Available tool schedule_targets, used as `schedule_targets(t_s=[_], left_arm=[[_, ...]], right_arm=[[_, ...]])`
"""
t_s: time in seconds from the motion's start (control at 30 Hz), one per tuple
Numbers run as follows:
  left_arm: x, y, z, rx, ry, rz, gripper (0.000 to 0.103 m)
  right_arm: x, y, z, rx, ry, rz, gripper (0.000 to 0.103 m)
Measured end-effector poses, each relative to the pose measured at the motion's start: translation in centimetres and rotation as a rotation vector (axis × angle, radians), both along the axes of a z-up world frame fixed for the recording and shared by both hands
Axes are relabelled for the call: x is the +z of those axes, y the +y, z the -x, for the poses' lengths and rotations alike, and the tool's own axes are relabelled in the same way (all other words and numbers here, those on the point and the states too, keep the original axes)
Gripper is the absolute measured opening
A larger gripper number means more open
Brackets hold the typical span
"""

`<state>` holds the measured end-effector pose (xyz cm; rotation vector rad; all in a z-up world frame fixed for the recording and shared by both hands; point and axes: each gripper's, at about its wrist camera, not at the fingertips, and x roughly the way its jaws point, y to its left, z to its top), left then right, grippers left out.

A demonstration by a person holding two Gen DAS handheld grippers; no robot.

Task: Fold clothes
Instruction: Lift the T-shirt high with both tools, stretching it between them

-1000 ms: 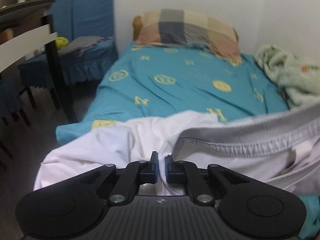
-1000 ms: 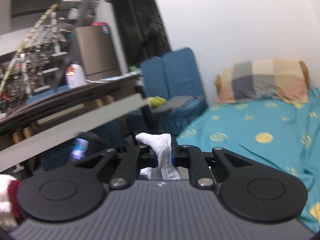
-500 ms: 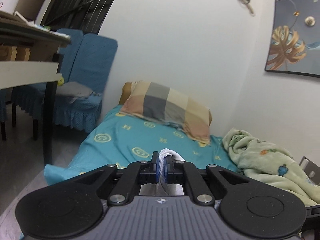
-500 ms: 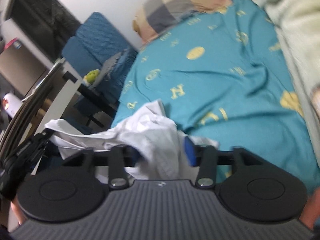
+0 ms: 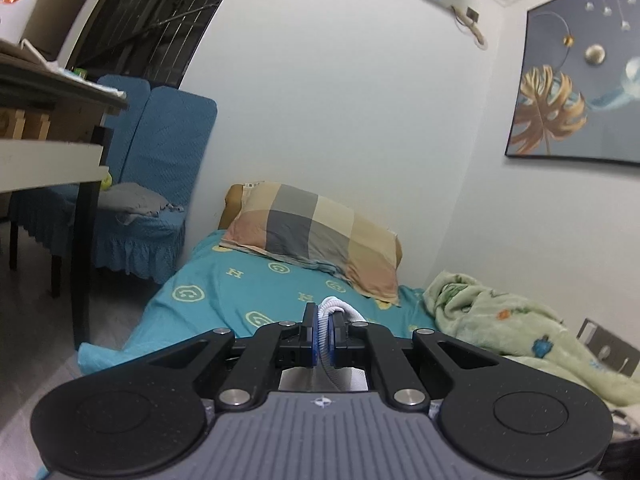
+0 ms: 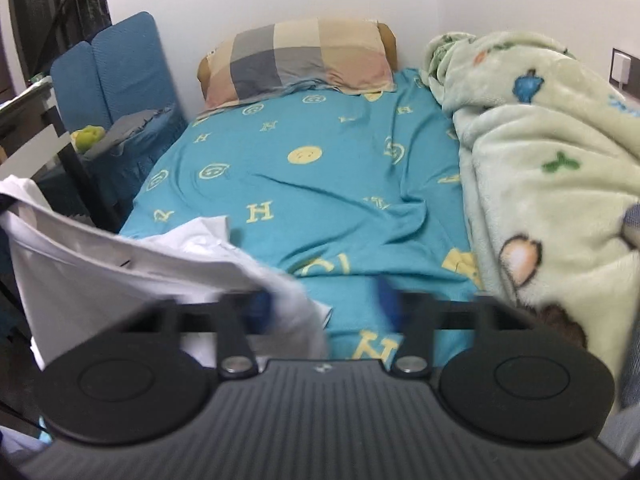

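- Right now the left gripper point(image 5: 323, 334) has its jaws squeezed tight on a rolled white edge of the soft white cloth garment point(image 5: 340, 307), near 6 o'clock in the left wrist view.
- From the right wrist view, the same white garment point(image 6: 120, 268) hangs in the air from 9 o'clock and droops down toward 7 o'clock, over the near edge of the teal bed sheet with yellow letters and smiley faces point(image 6: 320, 184).
- The right gripper point(image 6: 324, 308) has its jaws apart but closing. They look blurry. A bit of the white cloth sits by the left finger, and the pads do not press on it yet.
- A checked pillow in grey, tan and pink point(image 6: 300, 56) lies at 12 o'clock on the bed. A fluffy pale green blanket with little animals point(image 6: 540, 160) is piled at 3 o'clock.
- I think the step in hand is lifting the garment and getting a second hold, so it can be spread flat. No fold is made yet.
- Next, the right gripper needs to pinch a good edge or corner of the cloth. Then both hands should pull it wide and lay it on the open teal part, away from the green blanket.
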<state>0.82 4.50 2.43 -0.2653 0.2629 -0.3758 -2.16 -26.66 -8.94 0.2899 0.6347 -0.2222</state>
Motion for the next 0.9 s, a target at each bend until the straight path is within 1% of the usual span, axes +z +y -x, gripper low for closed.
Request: schedule_targets(t_s=[0.03,0.07,0.13,0.17,0.23,0.3,0.37,0.47,0.53,0.6,0.73,0.83,0.9], left_arm=[[0.0,0.1,0.2,-0.002,0.001,-0.002,0.005],[0.0,0.1,0.6,0.002,0.000,0.001,0.005],[0.4,0.5,1.4,0.018,-0.011,0.011,0.005],[1.0,0.9,1.9,0.032,-0.019,0.017,0.004],[2.8,1.5,2.9,0.051,-0.056,0.040,0.004],[5.7,2.0,4.2,0.063,-0.112,0.052,0.004],[9.0,2.3,5.6,0.071,-0.170,0.061,0.004],[15.0,2.7,8.0,0.084,-0.271,0.065,0.004],[19.1,3.1,9.5,0.095,-0.329,0.072,0.004],[23.1,3.5,11.0,0.098,-0.360,0.092,0.004],[30.2,4.4,15.0,0.100,-0.403,0.126,0.004],[34.3,4.8,18.8,0.091,-0.449,0.129,0.004],[36.7,4.9,21.5,0.088,-0.476,0.125,0.004]], right_arm=[[-0.1,0.0,0.0,-0.002,0.005,-0.029,0.013],[0.1,0.1,0.2,-0.008,-0.014,-0.051,0.010],[1.6,0.5,0.6,-0.013,-0.087,-0.022,0.009],[2.4,0.7,0.9,-0.015,-0.124,-0.007,0.008],[5.3,0.6,1.3,-0.006,-0.208,-0.014,0.008],[8.6,0.8,2.0,0.003,-0.308,-0.013,0.007],[12.6,1.3,2.9,0.023,-0.410,0.023,0.007],[18.8,1.8,4.2,0.062,-0.541,0.052,0.007],[22.8,1.7,5.3,0.081,-0.613,0.052,0.007],[26.7,1.8,6.8,0.095,-0.679,0.068,0.007],[33.5,1.9,10.8,0.136,-0.776,0.054,0.007],[37.5,2.8,14.6,0.144,-0.843,0.113,0.007],[39.6,2.9,16.9,0.149,-0.877,0.132,0.007]])
